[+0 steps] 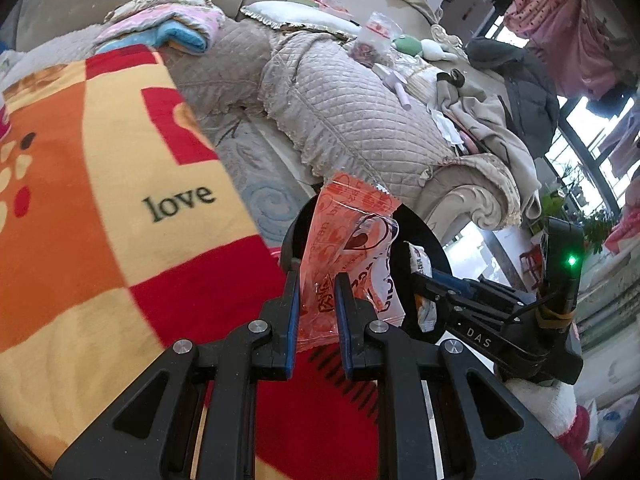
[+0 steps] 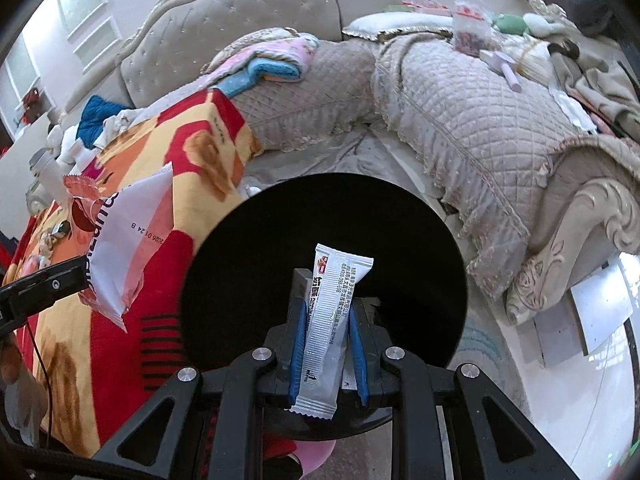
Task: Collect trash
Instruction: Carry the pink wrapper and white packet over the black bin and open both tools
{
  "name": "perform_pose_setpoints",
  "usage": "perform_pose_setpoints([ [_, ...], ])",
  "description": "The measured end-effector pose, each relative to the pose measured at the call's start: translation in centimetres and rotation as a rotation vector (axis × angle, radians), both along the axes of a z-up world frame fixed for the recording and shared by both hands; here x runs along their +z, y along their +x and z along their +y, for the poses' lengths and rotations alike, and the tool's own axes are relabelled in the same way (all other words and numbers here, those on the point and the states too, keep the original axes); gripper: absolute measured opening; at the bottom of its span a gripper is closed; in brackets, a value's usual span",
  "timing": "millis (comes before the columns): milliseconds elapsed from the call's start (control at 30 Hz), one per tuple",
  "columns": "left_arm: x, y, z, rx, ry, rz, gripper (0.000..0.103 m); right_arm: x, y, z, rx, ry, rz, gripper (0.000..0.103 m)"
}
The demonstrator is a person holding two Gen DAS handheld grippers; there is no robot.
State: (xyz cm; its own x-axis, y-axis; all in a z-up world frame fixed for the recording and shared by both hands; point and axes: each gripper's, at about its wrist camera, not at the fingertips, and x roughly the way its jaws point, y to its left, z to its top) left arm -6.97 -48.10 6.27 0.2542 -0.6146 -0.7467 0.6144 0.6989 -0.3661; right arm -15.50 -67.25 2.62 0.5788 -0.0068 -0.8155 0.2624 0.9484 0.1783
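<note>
Left gripper (image 1: 317,280) clamped on red wrapper (image 1: 348,240), held above the bin (image 1: 424,240) rim at 12 o'clock of the jaws. Right gripper (image 2: 327,320) pinching white sachet (image 2: 334,320) mid-length over the bin mouth. Both light, crinkly, slick film; grip flat faces near the middle, since the edges likely slip.

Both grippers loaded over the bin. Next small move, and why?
Probably open the right gripper and let the white sachet drop. It is pinched upright with the black bin opening filling the view right behind it. The left gripper holds the red wrapper nearer the rim, so it looks less lined up.
</note>
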Motion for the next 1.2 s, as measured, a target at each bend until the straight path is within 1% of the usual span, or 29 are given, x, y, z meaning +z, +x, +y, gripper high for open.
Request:
perform_pose_setpoints([
  [100, -0.3, -0.2, -0.8, -0.016, 0.012, -0.031, 0.014, -0.5, 0.1, -0.6, -0.009, 0.006, 0.007, 0.020],
  [233, -0.8, -0.3, -1.5, -0.048, 0.007, -0.042, 0.014, -1.0, 0.3, -1.1, -0.015, 0.010, 0.014, 0.020],
  [533, -1.5, -0.4, -2.6, -0.086, -0.005, -0.053, 0.015, -1.6, 0.5, -2.6, -0.056, 0.036, 0.014, 0.020],
  [667, -2.0, -0.2, -2.5, -0.096, -0.020, -0.036, 0.028, -1.8, 0.5, -2.8, -0.066, 0.044, 0.019, 0.021],
  [700, -2.0, -0.2, -2.5, -0.097, -0.019, -0.035, 0.030, -1.8, 0.5, -2.8, -0.068, 0.046, 0.019, 0.024],
  [733, -2.1, -0.3, -2.4, -0.097, -0.017, -0.035, 0.031, -1.8, 0.4, -2.9, -0.071, 0.048, 0.019, 0.029],
  [767, -2.2, -0.2, -2.4, -0.097, -0.014, -0.036, 0.032, -1.9, 0.3, -2.9, -0.074, 0.050, 0.020, 0.031],
  [800, -2.2, -0.2, -2.4, -0.096, -0.012, -0.036, 0.033, -1.9, 0.3, -3.0, -0.078, 0.053, 0.020, 0.033],
  [967, -2.1, -0.1, -2.1, -0.089, -0.009, -0.036, 0.033, -1.8, -0.1, -3.0, -0.088, 0.058, 0.018, 0.033],
  [1200, -1.7, -0.2, -1.0, -0.055, 0.019, -0.058, 0.033, -1.1, -0.2, -2.0, -0.066, 0.052, 0.008, 0.035],
])
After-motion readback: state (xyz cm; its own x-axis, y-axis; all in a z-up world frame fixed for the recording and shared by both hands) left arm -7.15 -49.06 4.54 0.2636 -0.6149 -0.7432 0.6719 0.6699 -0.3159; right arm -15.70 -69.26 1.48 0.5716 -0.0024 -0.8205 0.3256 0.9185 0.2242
